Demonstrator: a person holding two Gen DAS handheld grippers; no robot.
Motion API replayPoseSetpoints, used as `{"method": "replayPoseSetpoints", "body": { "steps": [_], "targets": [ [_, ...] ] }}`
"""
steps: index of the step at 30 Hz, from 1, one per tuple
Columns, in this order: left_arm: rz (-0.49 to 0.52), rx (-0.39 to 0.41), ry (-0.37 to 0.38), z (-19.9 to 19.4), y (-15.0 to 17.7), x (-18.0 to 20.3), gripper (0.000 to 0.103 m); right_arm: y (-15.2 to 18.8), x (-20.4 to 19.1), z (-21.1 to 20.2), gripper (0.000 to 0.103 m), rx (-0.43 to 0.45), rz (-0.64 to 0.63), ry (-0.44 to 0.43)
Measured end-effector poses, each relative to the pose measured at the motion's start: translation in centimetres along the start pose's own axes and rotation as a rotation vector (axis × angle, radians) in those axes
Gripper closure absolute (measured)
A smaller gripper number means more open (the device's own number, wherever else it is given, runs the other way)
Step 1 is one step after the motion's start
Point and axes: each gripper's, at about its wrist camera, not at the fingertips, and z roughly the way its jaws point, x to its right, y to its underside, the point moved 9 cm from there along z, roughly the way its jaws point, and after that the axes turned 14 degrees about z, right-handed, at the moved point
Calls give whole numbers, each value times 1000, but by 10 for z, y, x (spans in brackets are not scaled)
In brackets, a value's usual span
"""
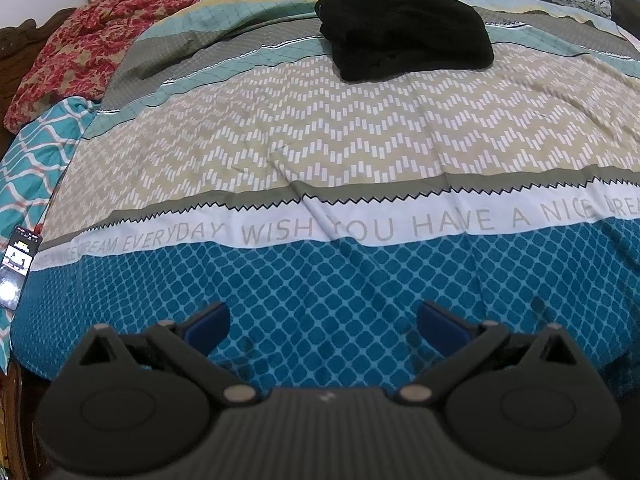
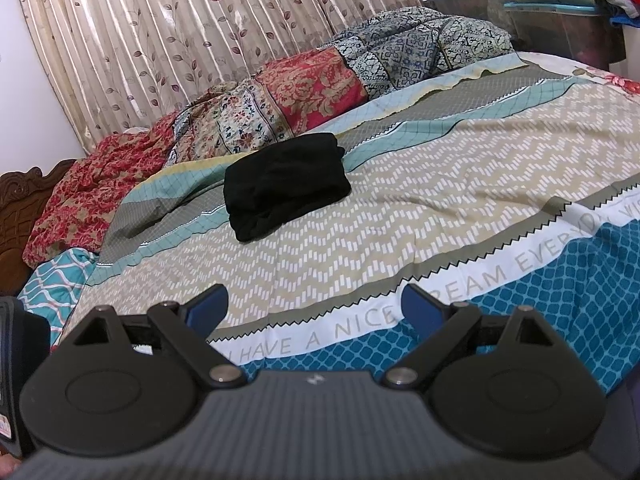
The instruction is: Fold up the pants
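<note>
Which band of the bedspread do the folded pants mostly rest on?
The black pants lie mostly on the grey band and its teal grid stripe, their near edge reaching the beige zigzag band, well short of the white lettered band.

open bedspread (image 1: 320,148) before pants (image 1: 404,36)

Ahead of the left hand-held gripper (image 1: 323,322), matt black plastic with blue pads, lies a smooth printed cotton-like bedsheet (image 1: 320,140). Beyond it, folded pants (image 1: 404,36) of soft matt black cloth. Glossy pleated curtain (image 2: 180,40); carved wooden headboard (image 2: 20,208).
</note>
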Motion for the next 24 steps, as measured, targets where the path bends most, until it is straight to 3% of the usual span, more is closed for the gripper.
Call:
{"method": "replayPoseSetpoints", "body": {
  "steps": [24],
  "targets": [
    [13,-3,53,0,2,9,0,-1,0,0,8,2,-2,-2]
  ]
}}
